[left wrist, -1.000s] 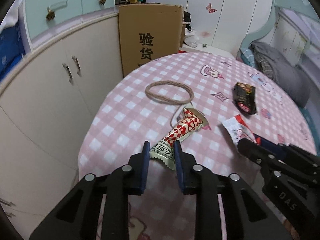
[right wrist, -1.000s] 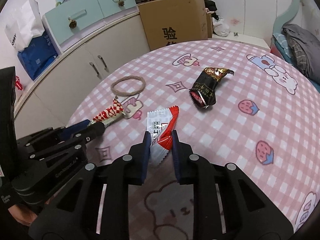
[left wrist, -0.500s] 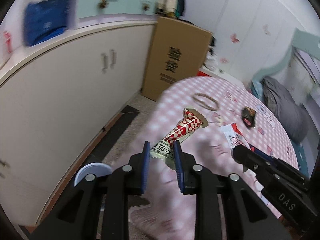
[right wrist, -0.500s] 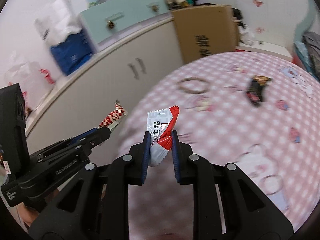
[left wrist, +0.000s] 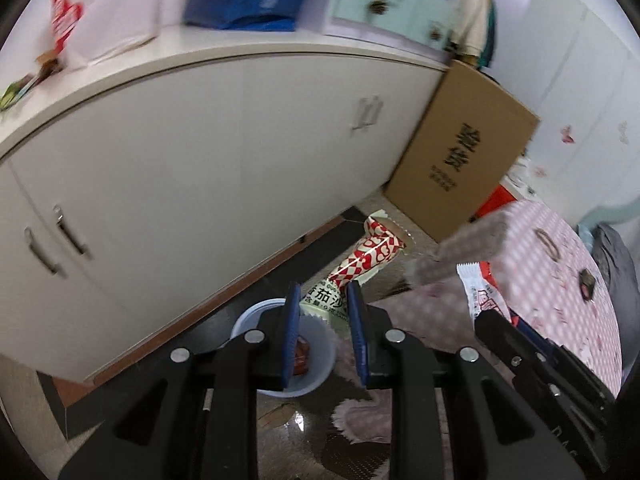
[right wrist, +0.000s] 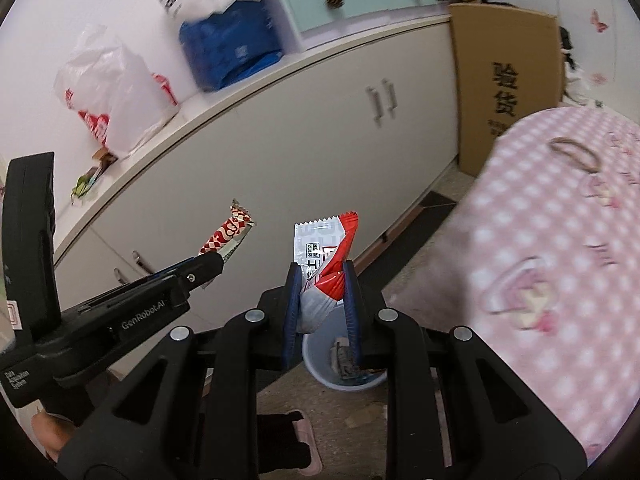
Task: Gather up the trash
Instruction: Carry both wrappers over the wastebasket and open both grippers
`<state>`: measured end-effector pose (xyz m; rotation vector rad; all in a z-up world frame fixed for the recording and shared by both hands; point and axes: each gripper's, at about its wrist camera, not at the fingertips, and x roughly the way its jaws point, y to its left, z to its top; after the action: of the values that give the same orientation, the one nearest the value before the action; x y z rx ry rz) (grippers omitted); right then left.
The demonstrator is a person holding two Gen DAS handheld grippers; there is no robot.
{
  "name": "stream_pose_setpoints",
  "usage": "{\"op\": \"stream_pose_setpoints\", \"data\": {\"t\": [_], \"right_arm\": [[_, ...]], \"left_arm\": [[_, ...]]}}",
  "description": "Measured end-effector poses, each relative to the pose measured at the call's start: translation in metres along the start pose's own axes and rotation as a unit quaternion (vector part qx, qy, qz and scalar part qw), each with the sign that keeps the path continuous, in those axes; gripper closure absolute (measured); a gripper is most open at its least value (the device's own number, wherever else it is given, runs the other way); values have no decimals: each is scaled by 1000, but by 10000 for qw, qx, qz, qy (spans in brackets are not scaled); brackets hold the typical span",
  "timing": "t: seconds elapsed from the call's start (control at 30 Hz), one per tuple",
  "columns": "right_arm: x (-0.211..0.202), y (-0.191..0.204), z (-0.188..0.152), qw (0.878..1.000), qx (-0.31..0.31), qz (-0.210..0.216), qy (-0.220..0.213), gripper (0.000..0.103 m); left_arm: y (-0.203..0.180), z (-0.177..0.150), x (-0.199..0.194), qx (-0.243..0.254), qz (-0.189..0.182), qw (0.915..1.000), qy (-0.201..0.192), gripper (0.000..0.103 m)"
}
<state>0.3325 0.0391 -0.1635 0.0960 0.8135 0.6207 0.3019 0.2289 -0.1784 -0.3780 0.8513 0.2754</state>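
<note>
Red-and-white checked plastic makes up the long wrapper point(left wrist: 366, 258) pinched at its pale green printed end between the nearly shut fingers of the left gripper point(left wrist: 324, 307), above the floor beside the table. The right gripper point(right wrist: 321, 294) likewise clamps a second wrapper point(right wrist: 325, 258), white with a red edge, its crumpled lower end squeezed between the blue pads. One pale blue bin point(right wrist: 320, 368) stands on the floor under both, with scraps inside. On the pink checked tablecloth point(right wrist: 560, 280) lie one twine loop point(right wrist: 575, 154) and one dark wrapper point(left wrist: 587, 279).
</note>
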Motion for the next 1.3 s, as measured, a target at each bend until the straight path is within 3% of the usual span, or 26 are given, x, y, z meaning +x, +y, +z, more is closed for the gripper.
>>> {"op": "stream_pose_setpoints", "data": {"t": [0.1, 0.13, 0.17, 0.23, 0.6, 0.97, 1.17, 1.27, 1.3], "right_arm": [[19, 13, -1, 9999, -36, 107, -27, 79], [27, 16, -2, 9999, -44, 129, -43, 72], [32, 17, -3, 9999, -49, 134, -50, 56], [40, 21, -5, 9999, -91, 3, -67, 48], [46, 17, -11, 10000, -17, -28, 62, 47], [33, 13, -9, 9998, 28, -82, -205, 46], [17, 9, -6, 9976, 83, -207, -649, 44], [13, 6, -5, 9966, 102, -224, -791, 43], [13, 5, -4, 9966, 118, -218, -789, 43]], "left_arm": [[20, 2, 7, -136, 93, 9998, 61, 80], [23, 3, 10, -165, 107, 9998, 80, 80], [27, 2, 12, -194, 124, 9997, 99, 80], [30, 2, 18, -218, 142, 9996, 148, 80], [33, -5, 34, -246, 140, 9990, 346, 80], [29, -3, 36, -193, 141, 9991, 349, 80], [26, 0, 42, -173, 124, 9991, 371, 79], [26, 3, 48, -241, 84, 9989, 394, 74], [26, 4, 51, -265, 65, 9987, 430, 66]]}}
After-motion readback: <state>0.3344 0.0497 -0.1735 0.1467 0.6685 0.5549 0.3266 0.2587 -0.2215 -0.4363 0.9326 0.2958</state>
